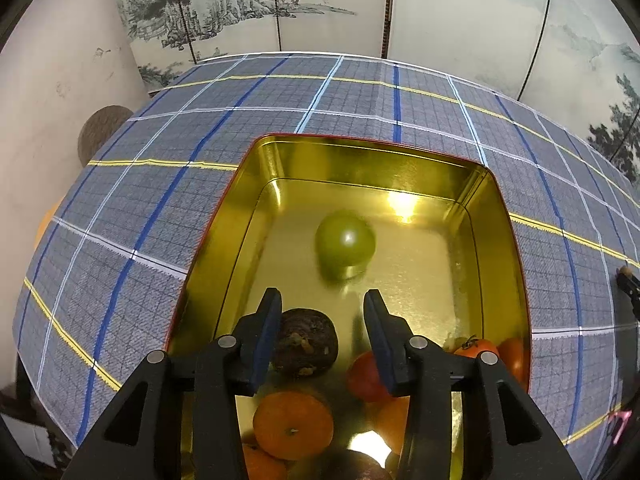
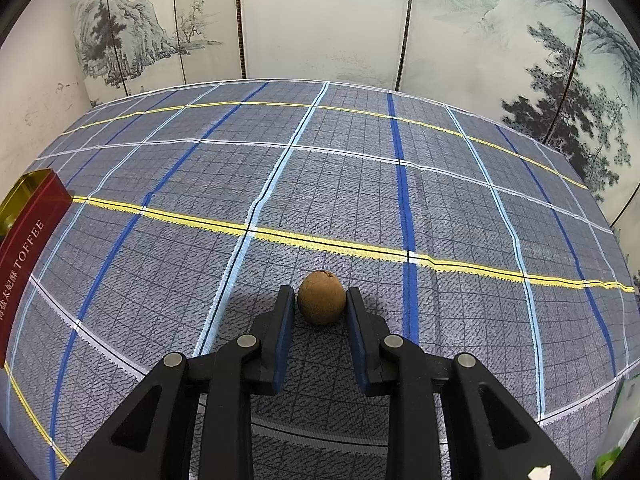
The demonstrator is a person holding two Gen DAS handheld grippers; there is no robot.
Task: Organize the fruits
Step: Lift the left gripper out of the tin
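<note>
Low in the centre of the right wrist view, the right gripper [image 2: 318, 306] is closed on a small brown fruit [image 2: 321, 297], which looks light, hard-skinned and best pinched across its middle. The left gripper [image 1: 322, 308] hangs open and empty over the gold tin [image 1: 360, 156]. A round, likely slippery green fruit [image 1: 346, 240] sits mid-frame in the tin, a dark fruit [image 1: 306, 342] and about 5 orange and red ones at its lower edge.

Green fruit [image 1: 346, 240] motion-blurred in tin [image 1: 360, 160].

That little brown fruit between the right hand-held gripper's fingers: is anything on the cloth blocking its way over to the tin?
Nothing visible does. The brown fruit sits on bare checked cloth, and the stretch leftward to the tin shows only cloth.
</note>
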